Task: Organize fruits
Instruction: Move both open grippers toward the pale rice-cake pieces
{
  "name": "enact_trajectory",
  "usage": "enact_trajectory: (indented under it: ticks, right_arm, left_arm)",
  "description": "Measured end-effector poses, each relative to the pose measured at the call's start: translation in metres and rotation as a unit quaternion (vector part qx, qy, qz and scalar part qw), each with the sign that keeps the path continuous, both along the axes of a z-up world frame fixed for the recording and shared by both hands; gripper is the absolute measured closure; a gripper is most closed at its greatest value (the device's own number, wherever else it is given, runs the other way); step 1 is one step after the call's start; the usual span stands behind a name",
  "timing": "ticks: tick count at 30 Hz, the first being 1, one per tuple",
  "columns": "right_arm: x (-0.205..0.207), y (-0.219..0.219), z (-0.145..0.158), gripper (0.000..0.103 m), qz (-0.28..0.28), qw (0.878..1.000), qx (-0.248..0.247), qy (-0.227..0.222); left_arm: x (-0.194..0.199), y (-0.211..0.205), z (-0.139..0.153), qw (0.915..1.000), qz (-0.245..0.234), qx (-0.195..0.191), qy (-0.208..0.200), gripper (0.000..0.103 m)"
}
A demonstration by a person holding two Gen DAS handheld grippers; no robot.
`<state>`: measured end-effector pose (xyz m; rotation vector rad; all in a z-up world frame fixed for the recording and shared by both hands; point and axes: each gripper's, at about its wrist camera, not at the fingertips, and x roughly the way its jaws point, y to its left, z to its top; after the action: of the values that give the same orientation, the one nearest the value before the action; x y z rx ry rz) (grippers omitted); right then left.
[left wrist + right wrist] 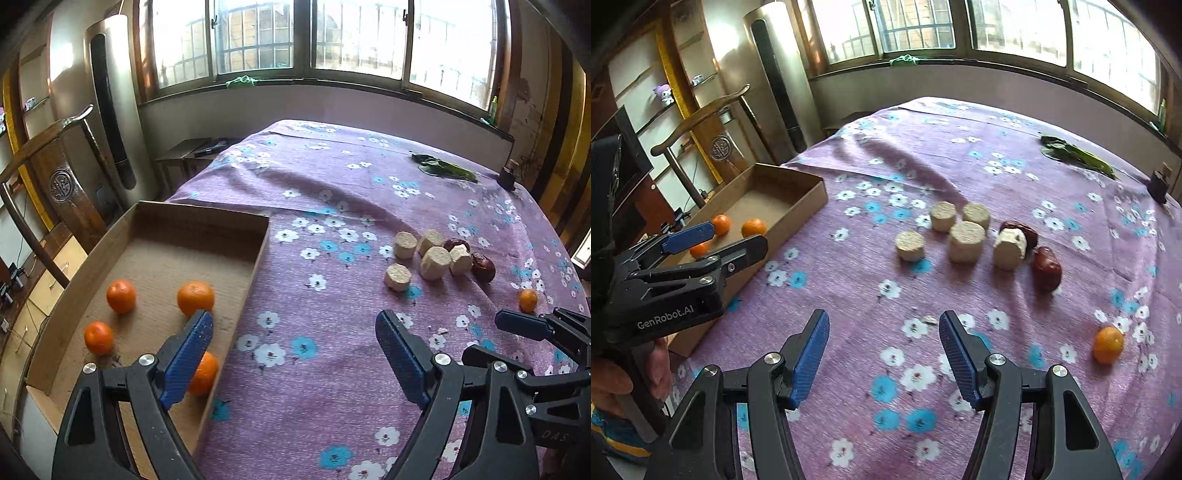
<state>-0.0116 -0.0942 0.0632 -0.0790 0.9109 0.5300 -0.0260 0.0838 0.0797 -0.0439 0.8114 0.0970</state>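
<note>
Shallow brown cardboard tray point(258, 251): overhangs the left edge of the purple floral-print tablecloth point(332, 369). Holds four small orange mandarins, e.g. point(195, 298), loose on its floor.

Fifth orange mandarin point(1108, 344): alone on the cloth near the right edge, well apart from the tray.

Five pale beige cylindrical chunks, e.g. point(966, 242), and two dark red wrinkled dates, e.g. point(1047, 273): clustered mid-cloth, some touching.

Green leafy sprig point(1075, 155): far right corner.

Left gripper point(293, 354): blue pads spread wide, nothing between them, hanging over the tray's near right wall.

Right gripper point(884, 356): jaws moderately apart, empty, above bare cloth.

Step, as judged: between placements, both tools free. The next move likely calls for the right gripper to reach the stray mandarin, straddle it and close gently, since it rolls.
</note>
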Motion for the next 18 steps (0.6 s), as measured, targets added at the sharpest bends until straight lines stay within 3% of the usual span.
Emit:
enact_trajectory:
  ticks: [10,18]
  right_arm:
    - [0.006,-0.054,-0.01,0.036,-0.051,0.998,0.021,0.01]
    - [0.015,-0.064,-0.016,0.036,-0.059,0.998,0.025,0.018]
  left_arm:
    - [0.025,-0.042,-0.018,0.9983,-0.05,-0.014,0.025,0.014]
    - [0.06,-0.064,-0.036,0.9955,-0.075,-0.03,0.05,0.014]
